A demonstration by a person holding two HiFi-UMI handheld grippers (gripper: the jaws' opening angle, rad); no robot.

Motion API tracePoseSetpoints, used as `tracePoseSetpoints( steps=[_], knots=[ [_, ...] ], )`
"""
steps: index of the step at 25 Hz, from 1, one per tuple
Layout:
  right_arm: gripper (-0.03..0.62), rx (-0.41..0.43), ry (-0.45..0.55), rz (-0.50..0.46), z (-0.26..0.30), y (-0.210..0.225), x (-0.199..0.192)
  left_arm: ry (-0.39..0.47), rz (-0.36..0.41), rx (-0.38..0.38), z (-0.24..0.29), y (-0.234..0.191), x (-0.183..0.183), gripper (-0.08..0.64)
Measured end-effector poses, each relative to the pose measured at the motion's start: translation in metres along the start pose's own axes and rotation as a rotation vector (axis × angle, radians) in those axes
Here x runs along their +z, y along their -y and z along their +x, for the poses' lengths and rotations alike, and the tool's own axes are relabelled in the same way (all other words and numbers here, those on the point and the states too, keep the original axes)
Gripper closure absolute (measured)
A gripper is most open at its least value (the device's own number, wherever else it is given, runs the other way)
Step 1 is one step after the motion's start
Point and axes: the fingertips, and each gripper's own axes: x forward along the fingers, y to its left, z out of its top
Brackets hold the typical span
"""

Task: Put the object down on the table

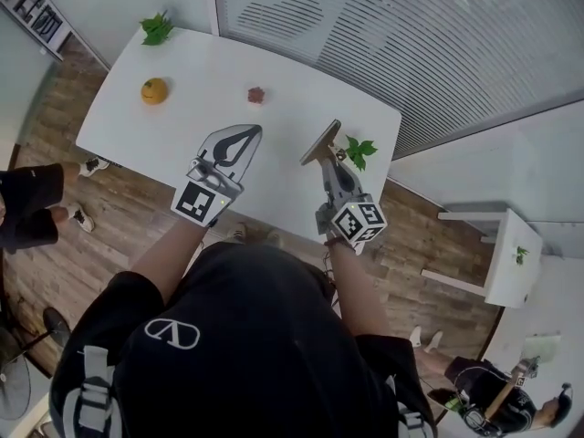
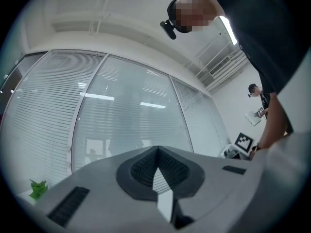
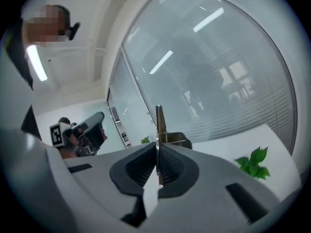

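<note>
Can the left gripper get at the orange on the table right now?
Probably yes: the left gripper is shut and empty, and only bare table lies between it and the orange.

Left tongs (image 2: pixel 156 149) pressed together, empty.

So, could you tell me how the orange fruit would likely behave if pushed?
The orange fruit looks round, so it would probably roll rather than slide on the smooth white table. It sits fairly near the table's edge, so a nudge could send it off.
</note>
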Motion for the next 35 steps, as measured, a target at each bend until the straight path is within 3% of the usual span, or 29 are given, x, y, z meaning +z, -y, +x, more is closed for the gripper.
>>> tracePoseSetpoints(
  steps=[5, 11, 15, 19, 35],
  knots=[
    [0.586, 0.026, -0.16, 0.312, 0.024, 0.042, -0.064, -0.007, 0.013, -0.007, 0.003, 0.006, 0.0, 0.555],
    [0.586, 0.048, -0.389, 0.485, 0.045, 0.064, -0.14, -0.01, 0.009, -0.01, 0.003, 0.013, 0.003, 0.555],
    [0.586, 0.029, -0.527, 0.649, 0.054, 0.075, -0.18, -0.02, 0.012, 0.001, -0.003, 0.012, 0.003, 0.555],
    [0.586, -0.013, -0.598, 0.792, 0.059, 0.088, -0.203, -0.04, 0.018, 0.013, -0.007, 0.008, 0.001, 0.555],
    [0.579, -0.084, -0.756, 0.893, 0.065, 0.094, -0.236, -0.068, 0.034, 0.044, -0.023, -0.004, -0.003, 0.555]
  ],
)
